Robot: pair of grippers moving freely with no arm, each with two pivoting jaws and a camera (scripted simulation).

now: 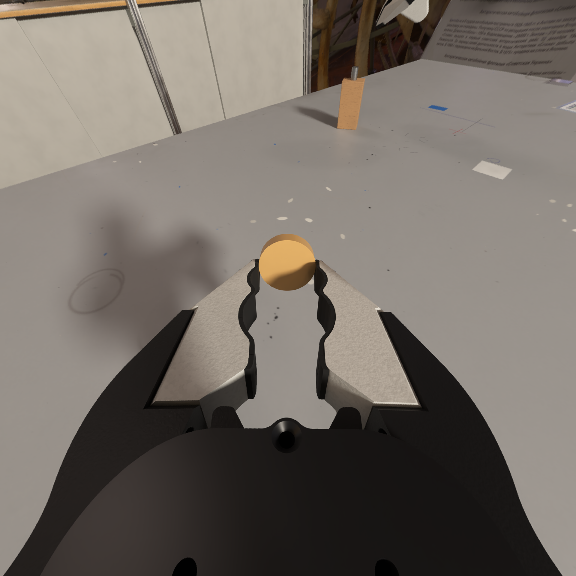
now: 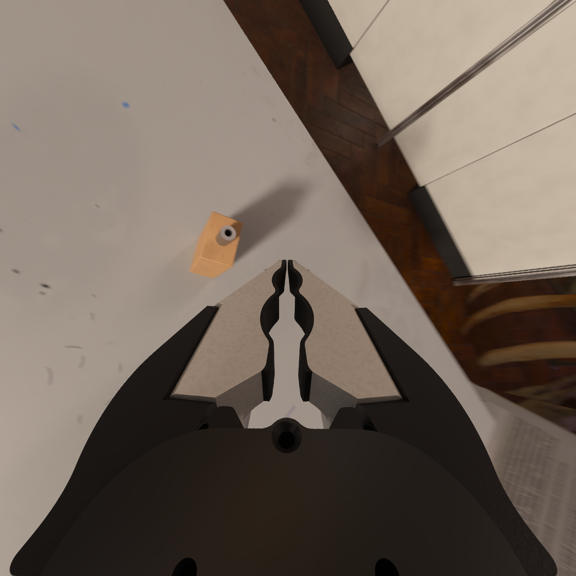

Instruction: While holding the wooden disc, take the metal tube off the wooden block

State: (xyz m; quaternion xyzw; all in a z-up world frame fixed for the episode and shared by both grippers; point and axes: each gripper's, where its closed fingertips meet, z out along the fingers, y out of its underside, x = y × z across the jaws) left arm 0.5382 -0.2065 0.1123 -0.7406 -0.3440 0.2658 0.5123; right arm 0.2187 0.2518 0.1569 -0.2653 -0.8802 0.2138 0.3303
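My left gripper (image 1: 286,265) is shut on the round wooden disc (image 1: 286,263), held on edge between the fingertips above the grey table (image 1: 187,218). Far ahead to the right stands the tall wooden block (image 1: 349,104) with the short metal tube (image 1: 354,73) sticking up from its top. In the right wrist view I look down on the same block (image 2: 215,246) and the hollow tube (image 2: 227,234) in its top. My right gripper (image 2: 286,261) is shut and empty, above the table, just right of and nearer than the block.
The block stands near the table's edge (image 2: 311,187), with a dark wood floor (image 2: 358,131) and white cabinets (image 2: 467,93) beyond. A white patch (image 1: 492,170) and a blue mark (image 1: 438,108) lie on the table right of the block. A printed board (image 1: 505,37) stands at the far right.
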